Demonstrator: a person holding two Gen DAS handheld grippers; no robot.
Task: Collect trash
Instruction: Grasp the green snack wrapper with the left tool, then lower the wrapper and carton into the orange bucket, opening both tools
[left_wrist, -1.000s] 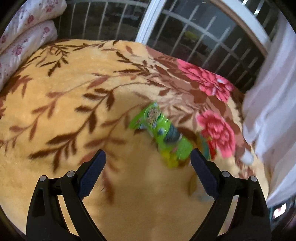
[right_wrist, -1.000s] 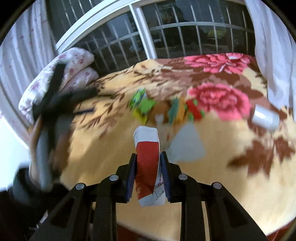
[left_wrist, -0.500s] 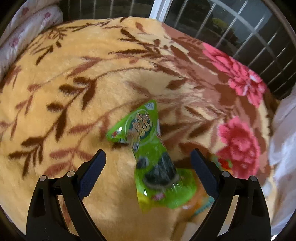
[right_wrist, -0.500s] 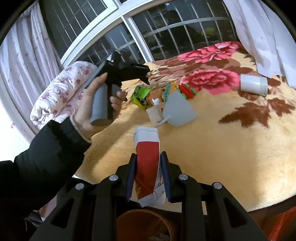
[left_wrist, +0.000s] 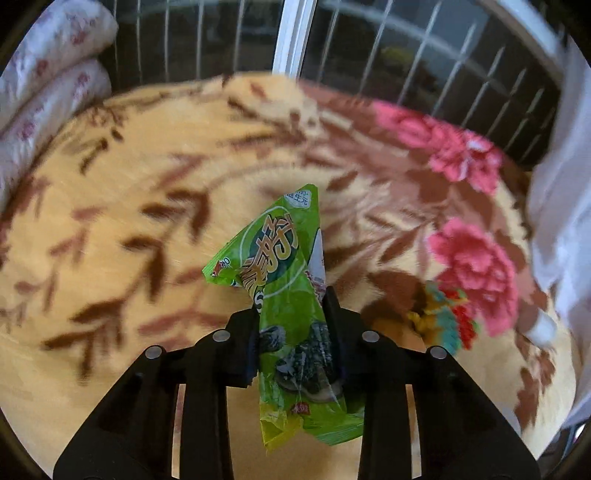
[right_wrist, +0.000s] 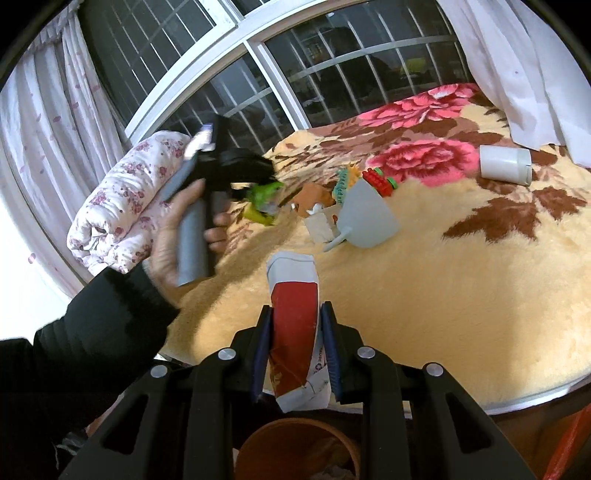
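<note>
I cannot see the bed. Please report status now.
Left gripper closing on green snack wrapper. Right gripper shut on red-white carton, above brown bin. Nothing blocking.

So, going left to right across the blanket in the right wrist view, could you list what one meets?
Green snack wrapper → brown toy → grey scoop → white container.

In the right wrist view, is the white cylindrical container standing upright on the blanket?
No. The white container lies on its side on the blanket, near the white curtain.
</note>
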